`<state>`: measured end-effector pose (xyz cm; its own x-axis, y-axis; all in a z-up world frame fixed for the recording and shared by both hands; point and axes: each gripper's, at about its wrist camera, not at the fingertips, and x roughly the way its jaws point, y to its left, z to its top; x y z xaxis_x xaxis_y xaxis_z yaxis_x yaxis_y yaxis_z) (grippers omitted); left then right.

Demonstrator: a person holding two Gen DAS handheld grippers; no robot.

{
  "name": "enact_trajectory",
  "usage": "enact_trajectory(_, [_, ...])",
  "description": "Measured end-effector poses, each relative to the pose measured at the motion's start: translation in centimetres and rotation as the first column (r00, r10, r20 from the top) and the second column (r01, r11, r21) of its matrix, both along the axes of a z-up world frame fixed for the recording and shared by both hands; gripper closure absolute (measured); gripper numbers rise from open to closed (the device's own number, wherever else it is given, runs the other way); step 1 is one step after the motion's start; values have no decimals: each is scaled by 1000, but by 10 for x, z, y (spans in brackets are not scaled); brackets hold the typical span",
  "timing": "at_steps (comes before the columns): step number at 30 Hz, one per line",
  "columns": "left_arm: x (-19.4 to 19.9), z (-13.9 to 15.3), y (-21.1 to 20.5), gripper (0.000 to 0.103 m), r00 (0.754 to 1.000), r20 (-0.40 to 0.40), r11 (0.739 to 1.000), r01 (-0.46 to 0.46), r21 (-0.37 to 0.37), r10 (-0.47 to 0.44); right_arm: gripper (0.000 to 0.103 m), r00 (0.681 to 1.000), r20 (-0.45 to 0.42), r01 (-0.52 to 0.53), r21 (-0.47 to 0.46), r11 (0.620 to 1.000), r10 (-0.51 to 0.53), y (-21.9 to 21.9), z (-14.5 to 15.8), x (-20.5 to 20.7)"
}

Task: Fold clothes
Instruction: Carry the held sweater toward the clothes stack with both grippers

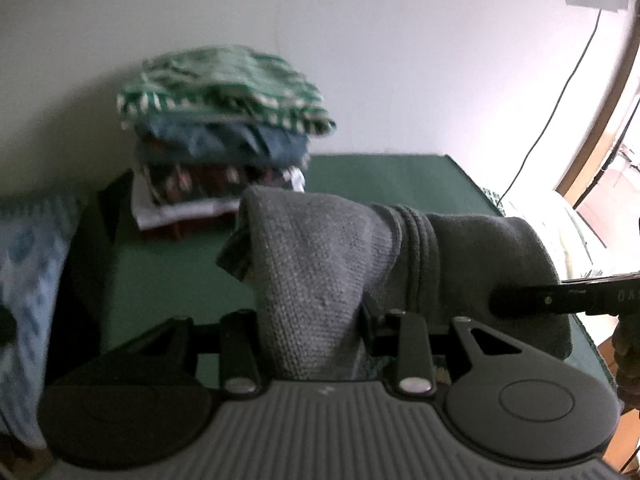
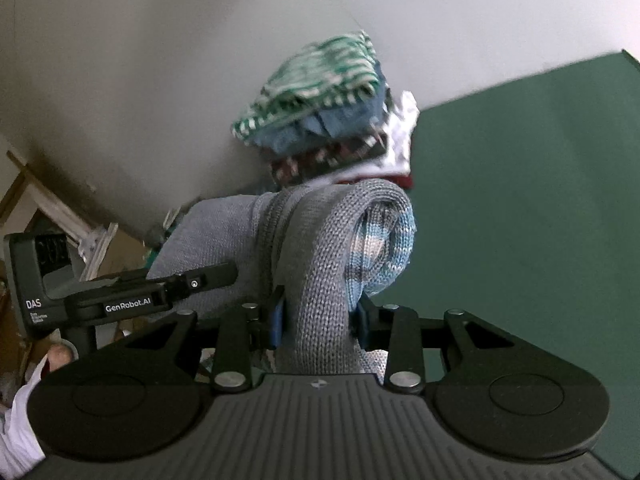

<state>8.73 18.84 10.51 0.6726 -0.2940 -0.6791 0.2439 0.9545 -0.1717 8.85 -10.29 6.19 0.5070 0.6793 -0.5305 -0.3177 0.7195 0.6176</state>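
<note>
A folded grey knit sweater [image 1: 320,264] is held up above the green table [image 1: 380,176]. My left gripper [image 1: 316,320] is shut on its left part, the cloth bulging up between the fingers. My right gripper [image 2: 320,320] is shut on the grey knit sweater [image 2: 320,240] too, where a blue and white striped patch shows inside the fold. The right gripper's finger [image 1: 560,300] reaches in from the right in the left wrist view. The left gripper [image 2: 208,280] shows at the left in the right wrist view.
A stack of folded clothes [image 1: 216,132], green-and-white striped on top, stands at the back of the table against the white wall. The same stack of folded clothes [image 2: 320,120] shows behind the sweater. A blue patterned cloth [image 1: 28,280] hangs at the left. A person's sleeve [image 2: 20,420] is bottom left.
</note>
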Motion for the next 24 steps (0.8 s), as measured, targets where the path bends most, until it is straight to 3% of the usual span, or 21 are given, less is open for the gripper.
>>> enact_trajectory(11, [59, 33, 60, 69, 998, 66, 998, -2, 59, -2, 67, 996, 57, 62, 7, 998, -62, 70, 43, 57])
enact_trajectory(24, [132, 72, 69, 69, 986, 161, 995, -62, 84, 48, 68, 988, 146, 61, -28, 998, -56, 94, 85, 141])
